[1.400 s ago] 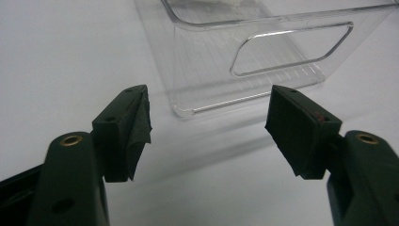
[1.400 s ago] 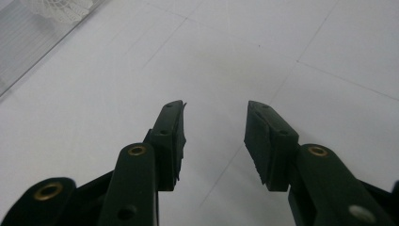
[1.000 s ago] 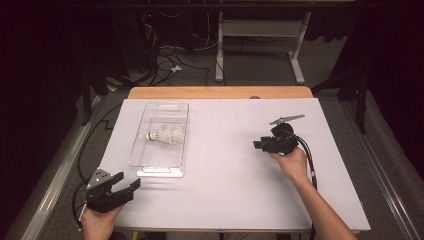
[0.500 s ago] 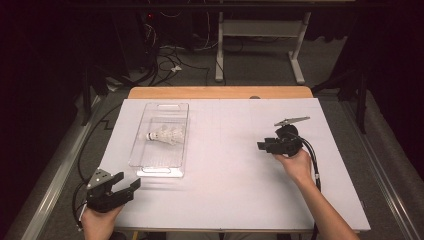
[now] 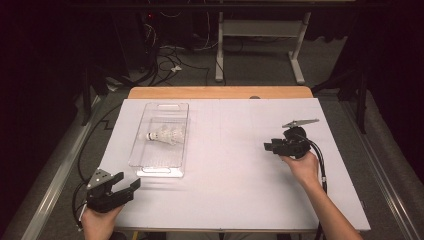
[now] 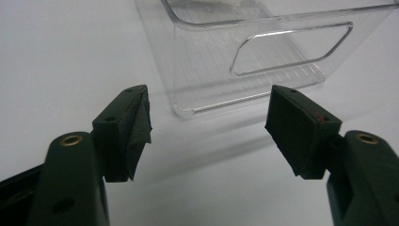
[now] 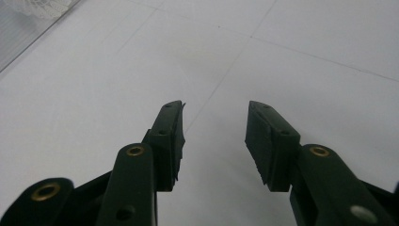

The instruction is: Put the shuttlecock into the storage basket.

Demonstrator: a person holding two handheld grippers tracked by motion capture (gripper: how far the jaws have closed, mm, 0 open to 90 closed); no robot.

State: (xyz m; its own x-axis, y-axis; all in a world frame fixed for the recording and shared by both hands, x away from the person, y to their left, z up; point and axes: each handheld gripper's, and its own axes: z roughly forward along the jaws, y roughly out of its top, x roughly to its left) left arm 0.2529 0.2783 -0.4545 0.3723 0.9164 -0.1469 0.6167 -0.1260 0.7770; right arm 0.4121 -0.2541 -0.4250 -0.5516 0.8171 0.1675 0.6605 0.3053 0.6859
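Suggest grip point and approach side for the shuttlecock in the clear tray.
Probably the cork end: the shuttlecock lies on its side in the clear tray, cork pointing toward the tray's left wall, feather skirt to the right. Come from above, since the walls block a level approach; the skirt looks crushable.

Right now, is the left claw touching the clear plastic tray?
Apart. The left gripper view shows the left claw open, with bare white table between its jaws and the clear plastic tray's near wall.

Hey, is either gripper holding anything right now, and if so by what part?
Nothing is held. The left gripper and right gripper both have open, empty jaws; the shuttlecock lies in the clear tray.
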